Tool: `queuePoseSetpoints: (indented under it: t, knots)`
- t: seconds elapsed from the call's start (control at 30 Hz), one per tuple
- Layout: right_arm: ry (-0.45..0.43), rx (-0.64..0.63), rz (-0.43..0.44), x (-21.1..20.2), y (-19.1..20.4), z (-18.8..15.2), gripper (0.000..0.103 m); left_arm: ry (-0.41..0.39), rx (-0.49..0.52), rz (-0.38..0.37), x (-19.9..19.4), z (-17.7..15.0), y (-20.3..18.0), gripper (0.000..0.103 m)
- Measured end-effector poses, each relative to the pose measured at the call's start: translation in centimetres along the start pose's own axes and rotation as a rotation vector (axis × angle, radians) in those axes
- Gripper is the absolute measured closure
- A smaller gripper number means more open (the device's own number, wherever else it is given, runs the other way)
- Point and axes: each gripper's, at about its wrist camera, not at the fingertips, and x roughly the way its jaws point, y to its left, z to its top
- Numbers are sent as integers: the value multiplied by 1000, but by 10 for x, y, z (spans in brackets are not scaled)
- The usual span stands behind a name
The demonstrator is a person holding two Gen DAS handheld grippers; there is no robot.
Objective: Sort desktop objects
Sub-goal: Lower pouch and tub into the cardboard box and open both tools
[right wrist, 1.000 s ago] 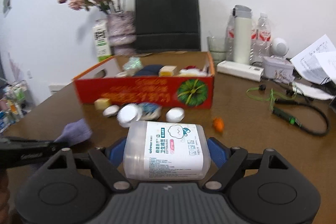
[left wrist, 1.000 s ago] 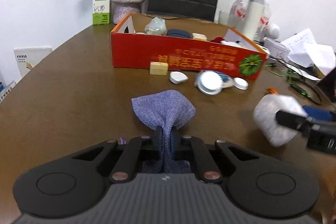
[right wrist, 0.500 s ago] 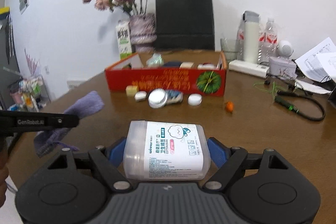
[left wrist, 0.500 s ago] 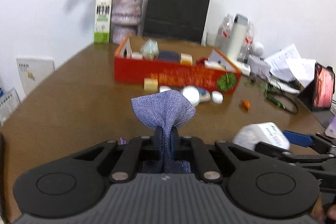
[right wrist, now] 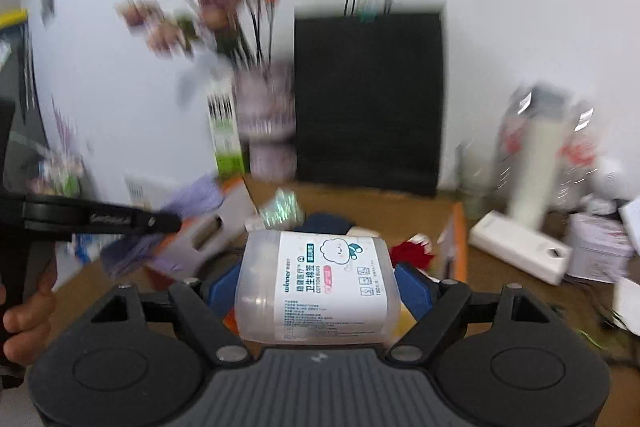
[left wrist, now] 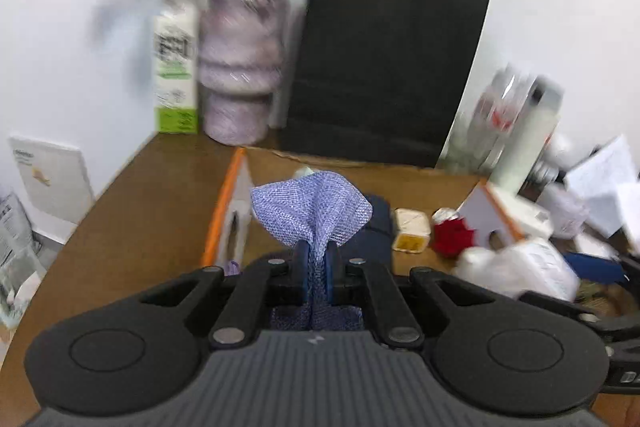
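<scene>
Cloth (left wrist: 310, 211), lilac open-weave mesh, fans out soft and crumpled above our left tongs (left wrist: 316, 263), whose jaws are pressed together on its bunched neck. Our right tongs (right wrist: 318, 283) pinch a translucent, rounded plastic cotton-bud tub (right wrist: 318, 287) with a printed white label, lying sideways between blue pads (right wrist: 414, 287). Just ahead of both tongs sits the orange-edged cardboard box (left wrist: 224, 211); inside it we see a dark blue pouch (left wrist: 378, 227), a cream cube (left wrist: 412, 233) and a fuzzy red lump (left wrist: 454, 231). Background is motion-blurred.
</scene>
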Motion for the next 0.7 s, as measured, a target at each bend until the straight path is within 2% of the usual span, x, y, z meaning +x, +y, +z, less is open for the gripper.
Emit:
queuePoseSetpoints:
  t: [0.1,0.17,0.23,0.3,0.37,0.43,0.47,0.53,0.6,0.67,0.7]
  knots:
    - [124,-39,-41,65,2,22,22,125,23,-2,57,14,0,94]
    - [206,-98,-107,101,6,27,22,153,45,27,85,17,-1,94]
    - [238,-118,-160,125,5,27,22,196,45,76,108,18,0,93]
    - [218,-89,-197,136,-1,29,21,238,24,75,122,16,4,86]
    - [171,-63,-202,139,-4,26,21,242,-2,67,125,17,7,62]
    - [171,-35,-205,144,-6,24,20,220,-28,40,121,17,8,54]
    - [171,-7,-191,144,-11,24,19,206,-31,31,119,17,8,47]
    - [225,27,-151,147,-18,23,17,195,-31,12,113,19,9,46]
    - [243,23,-147,145,-20,23,17,190,-34,9,105,20,8,43]
    - [255,33,-143,137,-19,20,17,181,-23,38,97,21,5,27]
    - [257,39,-142,133,-19,19,17,171,-12,46,93,23,4,26]
